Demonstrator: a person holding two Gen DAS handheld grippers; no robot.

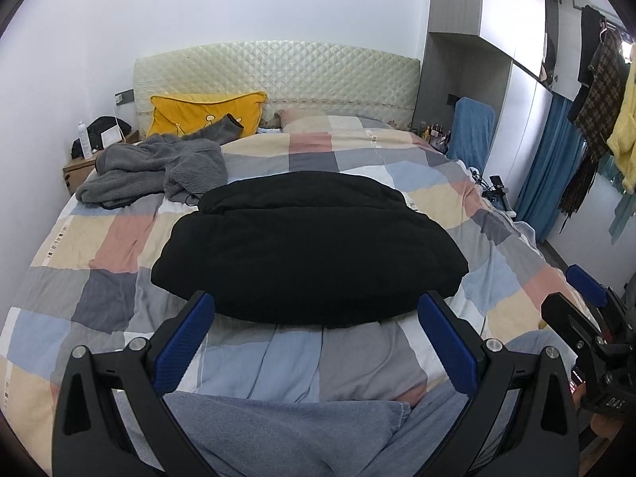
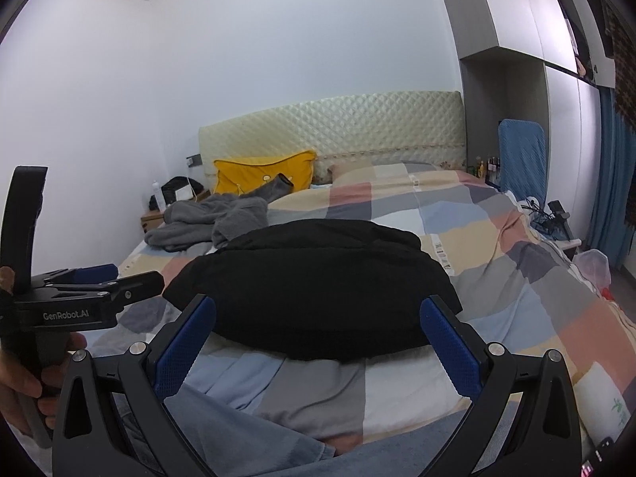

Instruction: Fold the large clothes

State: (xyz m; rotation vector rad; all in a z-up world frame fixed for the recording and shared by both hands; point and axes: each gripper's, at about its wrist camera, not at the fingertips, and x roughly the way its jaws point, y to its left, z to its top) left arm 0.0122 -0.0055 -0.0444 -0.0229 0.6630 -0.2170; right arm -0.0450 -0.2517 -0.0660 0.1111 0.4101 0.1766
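A black garment (image 1: pixel 310 246) (image 2: pixel 314 286) lies folded into a compact bundle in the middle of the bed. A crumpled grey fleece garment (image 1: pixel 159 167) (image 2: pixel 206 222) lies unfolded at the far left of the bed. My left gripper (image 1: pixel 316 310) is open, held just short of the black bundle's near edge, nothing between its blue pads (image 1: pixel 187 342). My right gripper (image 2: pixel 318 314) is open too, hovering before the same edge. In the right wrist view the left gripper (image 2: pixel 99 278) shows at the left, gripped by a hand (image 2: pixel 20 377).
The bed has a patchwork quilt (image 1: pixel 99 246) (image 2: pixel 536 278), a yellow pillow (image 1: pixel 206 115) and a quilted headboard (image 1: pixel 278 75). A nightstand (image 1: pixel 79 167) with a bottle stands at the left. Wardrobe, blue chair (image 1: pixel 471 131) and hanging clothes (image 1: pixel 596 79) fill the right. Grey-blue trousers (image 1: pixel 278 437) lie below the grippers.
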